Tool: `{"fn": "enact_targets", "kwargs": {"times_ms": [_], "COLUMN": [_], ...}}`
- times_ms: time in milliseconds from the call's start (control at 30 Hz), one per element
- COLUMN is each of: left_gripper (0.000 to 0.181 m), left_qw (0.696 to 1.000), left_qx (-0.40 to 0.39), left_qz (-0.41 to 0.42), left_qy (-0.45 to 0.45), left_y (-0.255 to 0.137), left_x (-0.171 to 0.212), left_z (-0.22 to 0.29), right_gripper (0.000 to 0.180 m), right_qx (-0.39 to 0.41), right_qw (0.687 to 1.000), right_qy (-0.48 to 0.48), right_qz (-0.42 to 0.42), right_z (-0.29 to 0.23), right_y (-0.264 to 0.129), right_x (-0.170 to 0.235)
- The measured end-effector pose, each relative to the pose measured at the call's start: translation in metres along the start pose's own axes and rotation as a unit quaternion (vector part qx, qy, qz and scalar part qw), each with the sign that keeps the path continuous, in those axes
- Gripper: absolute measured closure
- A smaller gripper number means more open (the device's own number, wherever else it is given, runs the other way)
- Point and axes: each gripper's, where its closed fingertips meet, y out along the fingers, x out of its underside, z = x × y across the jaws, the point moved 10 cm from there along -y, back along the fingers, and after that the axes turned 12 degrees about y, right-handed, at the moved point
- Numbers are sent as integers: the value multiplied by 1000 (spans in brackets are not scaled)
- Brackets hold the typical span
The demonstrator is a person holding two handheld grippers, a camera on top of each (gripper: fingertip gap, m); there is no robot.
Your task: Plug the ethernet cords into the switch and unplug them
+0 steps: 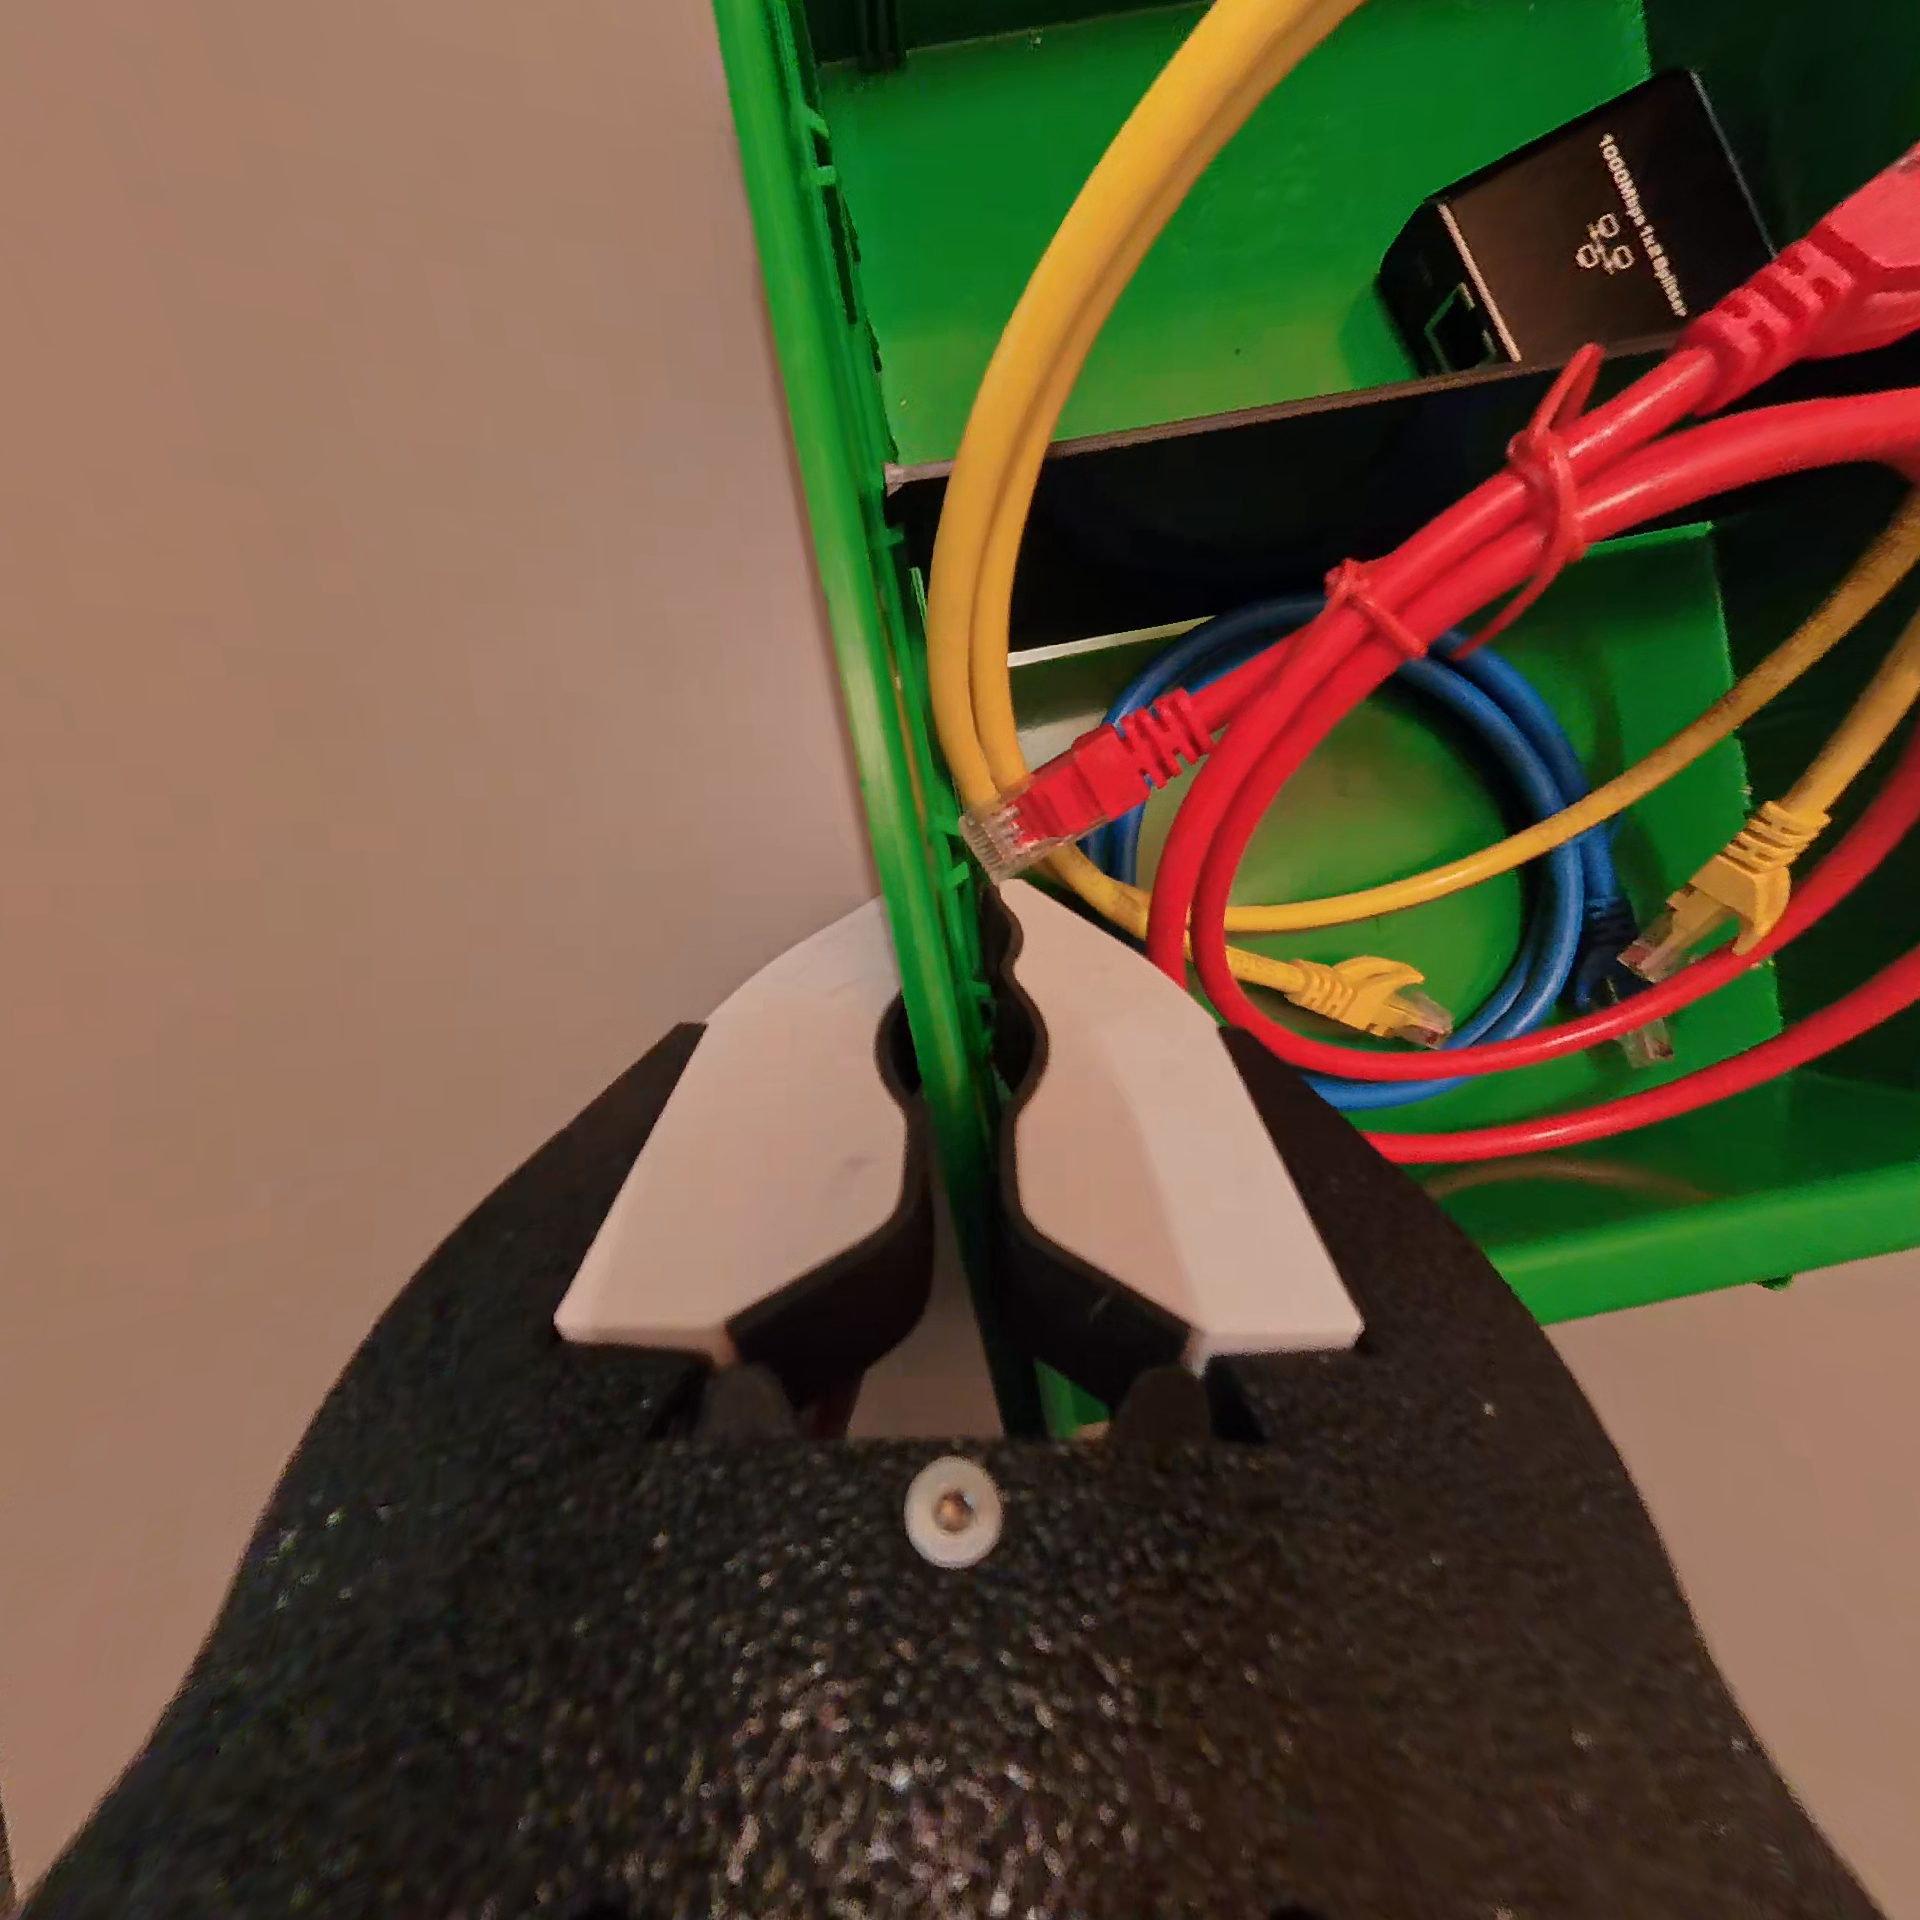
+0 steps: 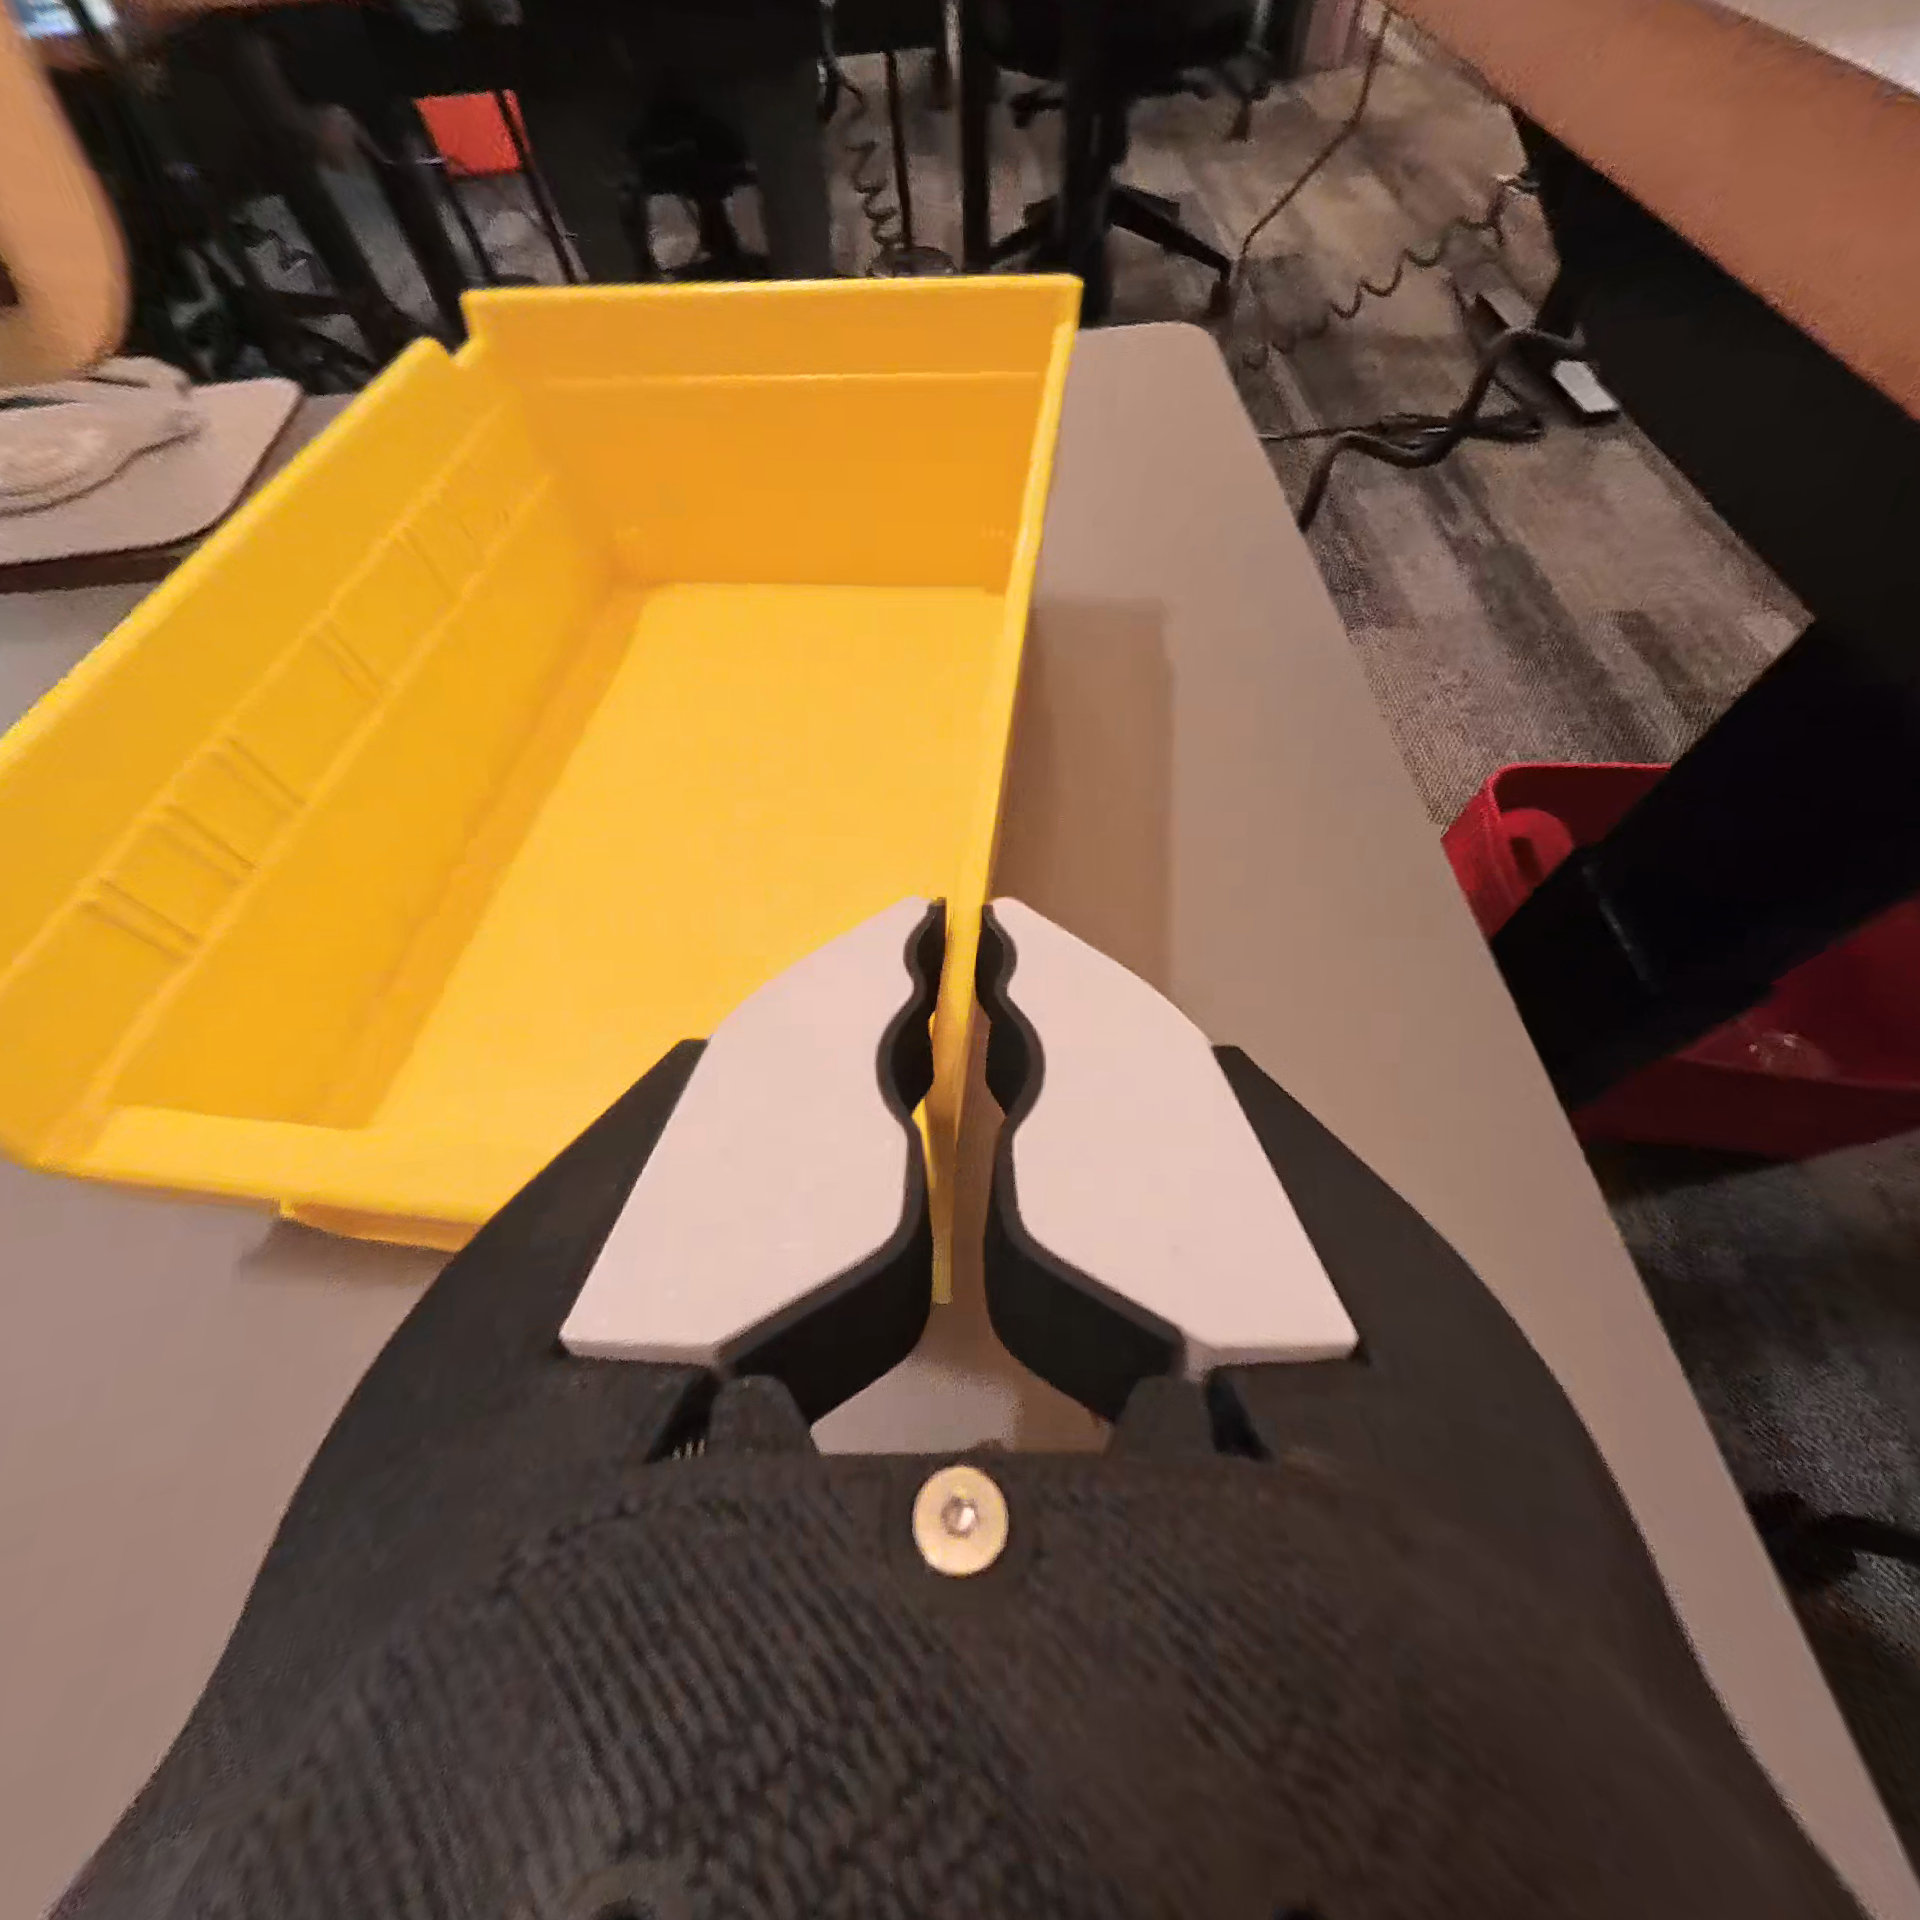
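Left gripper [image 1: 951,940] fingers clamp green plastic bin [image 1: 940,1039] wall | right gripper [image 2: 961,935] fingers clamp empty yellow plastic bin [image 2: 961,1049] wall | red, yellow, blue ethernet cords [image 1: 1247,935] loose, black box switch [image 1: 1579,229] unplugged: plugging not begun.

Black switch [image 1: 1569,249] in the green bin's [image 1: 1621,1247] far compartment; red [image 1: 1455,582], yellow [image 1: 1029,416], blue cords [image 1: 1548,831] coiled nearer, apparently unplugged.
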Motion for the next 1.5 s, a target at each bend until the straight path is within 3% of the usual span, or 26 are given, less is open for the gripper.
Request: {"fn": "enact_targets", "kwargs": {"times_ms": [233, 467, 633, 767, 933, 1067, 1200, 1333, 1500], "left_gripper": [175, 169, 138, 131, 115, 110, 113, 113, 105], "left_qw": [1000, 999, 995, 983, 960, 936, 898, 865, 846], "left_qx": [-4, -8, -38, -41, 11, 40, 52, 75, 182], "left_qz": [6, 29, 68, 144, 190, 106, -9, -131, -209], "left_qy": [21, 36, 59, 109, 207, 333, 436, 478, 456], "left_y": [31, 30, -3, -39, -60, -40, 12, 72, 114], "left_x": [-52, -56, -59, -80, -137, -199, -248, -264, -261], "left_z": [-2, -1, -9, -5, 24, 54, 75, 85, 99], "right_gripper": [175, 169, 138, 124, 111, 100, 87, 81, 79], "right_qx": [-8, -32, -45, -144, -249, -298, -353, -353, -333], "right_qw": [1000, 999, 996, 978, 956, 946, 929, 928, 930], "right_qy": [16, -16, -47, -69, -75, -83, -94, -120, -156], "right_qz": [2, -8, 61, 137, 137, 101, 60, 9, -23], "right_z": [5, -4, -19, -59, -114, -148, -171, -175, -170], "right_y": [32, 32, -13, -54, -68, -61, -53, -46, -40], "right_x": [-12, -13, -33, -39, -15, 7, 26, 44, 53]}}
